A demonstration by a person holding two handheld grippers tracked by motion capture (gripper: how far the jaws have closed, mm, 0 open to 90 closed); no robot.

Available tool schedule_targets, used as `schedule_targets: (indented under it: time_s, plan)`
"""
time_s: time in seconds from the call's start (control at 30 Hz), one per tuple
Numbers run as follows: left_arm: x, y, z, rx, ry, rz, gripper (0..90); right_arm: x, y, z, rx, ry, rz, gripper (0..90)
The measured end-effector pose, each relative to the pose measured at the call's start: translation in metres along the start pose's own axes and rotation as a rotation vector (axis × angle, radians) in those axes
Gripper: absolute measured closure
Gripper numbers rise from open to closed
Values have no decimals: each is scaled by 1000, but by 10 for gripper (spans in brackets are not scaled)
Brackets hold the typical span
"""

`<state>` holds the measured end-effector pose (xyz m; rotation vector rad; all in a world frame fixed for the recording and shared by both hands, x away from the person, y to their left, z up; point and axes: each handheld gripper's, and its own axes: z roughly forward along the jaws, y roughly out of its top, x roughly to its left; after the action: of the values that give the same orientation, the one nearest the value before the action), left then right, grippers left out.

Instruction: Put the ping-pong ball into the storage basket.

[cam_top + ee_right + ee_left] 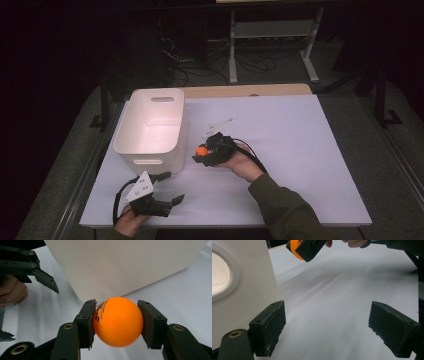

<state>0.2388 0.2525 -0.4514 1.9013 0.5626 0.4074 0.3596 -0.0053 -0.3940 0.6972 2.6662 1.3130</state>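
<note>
An orange ball (117,322) with dark print sits pinched between the two black pads of my right gripper (117,323). From above, that ball (201,149) and the right gripper (202,152) hang just right of the white bin (150,131), close to its near right corner. In the left gripper view the ball (295,251) peeks out at the top edge. My left gripper (172,188) rests near the table's front left, jaws spread wide with nothing between its pads (270,326).
The white bin with handle cut-outs stands at the table's left, its wall (244,290) right beside my left gripper. The white table sheet (290,150) stretches to the right. A shelf frame (272,40) and cables stand behind the table.
</note>
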Motion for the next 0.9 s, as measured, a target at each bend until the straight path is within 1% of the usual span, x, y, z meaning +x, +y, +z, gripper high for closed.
schedule_targets:
  time_s: [0.1, 0.13, 0.4, 0.7, 0.9]
  plan:
    - [0, 0, 0, 2, 0, 0, 141, 0, 2, -2, -1, 1, -7, 496]
    - [0, 0, 0, 2, 0, 1, 141, 0, 2, -3, -3, 2, -1, 496]
    - [0, 0, 0, 3, -1, -3, 141, 1, 8, -9, -16, 2, 0, 496]
    - [0, 0, 0, 4, -1, -3, 141, 2, 14, -14, -11, -3, -13, 496]
    - [0, 0, 0, 4, -2, -2, 141, 2, 19, -18, -12, -6, -11, 496]
